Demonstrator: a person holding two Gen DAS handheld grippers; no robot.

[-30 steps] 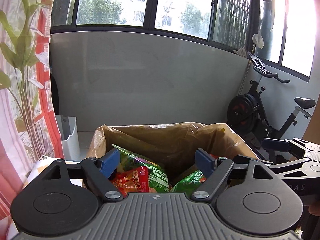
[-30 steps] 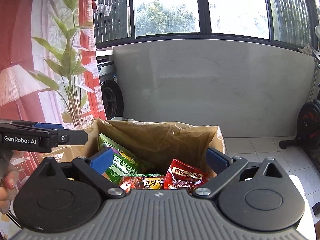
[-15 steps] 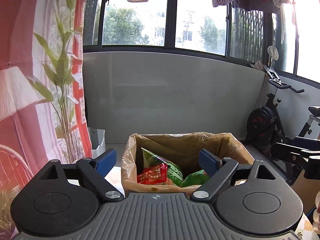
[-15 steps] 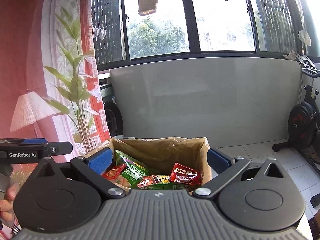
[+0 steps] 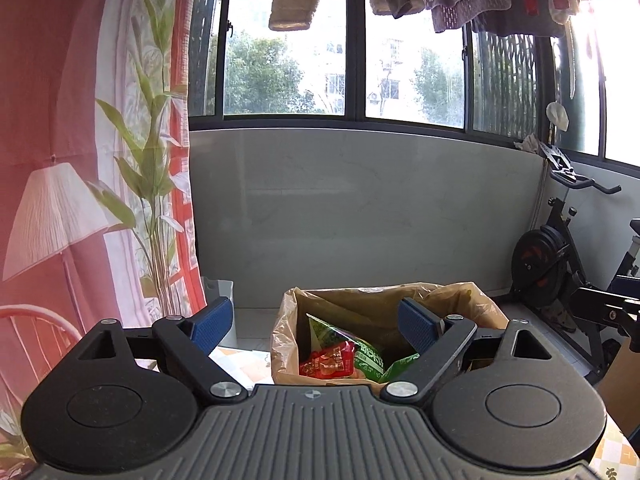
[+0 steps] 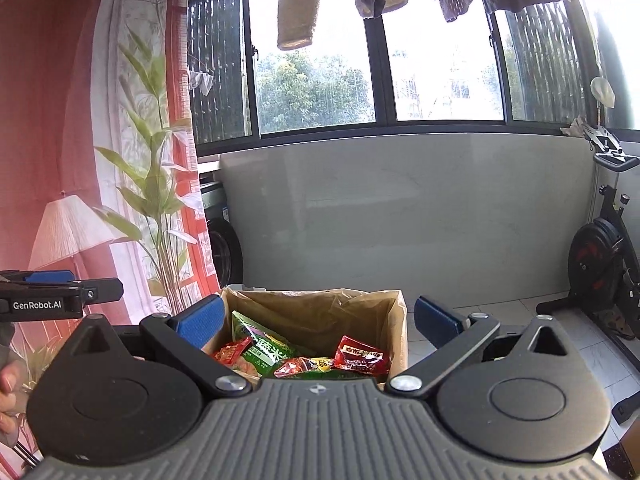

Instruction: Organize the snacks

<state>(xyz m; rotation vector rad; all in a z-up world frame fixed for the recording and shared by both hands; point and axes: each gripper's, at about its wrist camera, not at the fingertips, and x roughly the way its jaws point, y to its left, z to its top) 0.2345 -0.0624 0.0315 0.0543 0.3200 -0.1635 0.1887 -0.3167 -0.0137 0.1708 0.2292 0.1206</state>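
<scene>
Both grippers spread wide, nothing between the pads on either one

Left gripper (image 5: 316,322): 2 blue pads apart, hovering short of the box (image 5: 288,360), empty. Right gripper (image 6: 316,320): same, 2 blue pads apart, empty, box (image 6: 400,332) framed between its fingers

Snacks all sit inside 1 cardboard box lined with 1 brownish plastic bag (image 6: 320,312), on a table with a light patterned cloth (image 5: 244,364)

Count from right wrist view, at least 5 packets:
- 1 big green packet (image 6: 266,350), leaning tilted at left
- 1 red-orange packet (image 6: 232,354) just beside it, far left
- 1 dark red packet (image 6: 362,356) at right
- 1 small red packet (image 6: 294,368) in the middle
- 1 yellow-green packet (image 6: 320,364) between the last two

More may lie under the gripper body, cannot tell

Left wrist view shows only 3: green packet (image 5: 344,340), red packet (image 5: 328,362) touching it in front, another green corner (image 5: 400,364) at right

Person's hand (image 6: 8,396) visible at left edge of right view, under the other gripper's arm

Background: 1 exercise bike (image 5: 560,256), 1 washing machine (image 6: 222,240), 1 red curtain with plant print (image 5: 60,120), laundry (image 6: 296,4) hung over the window
</scene>
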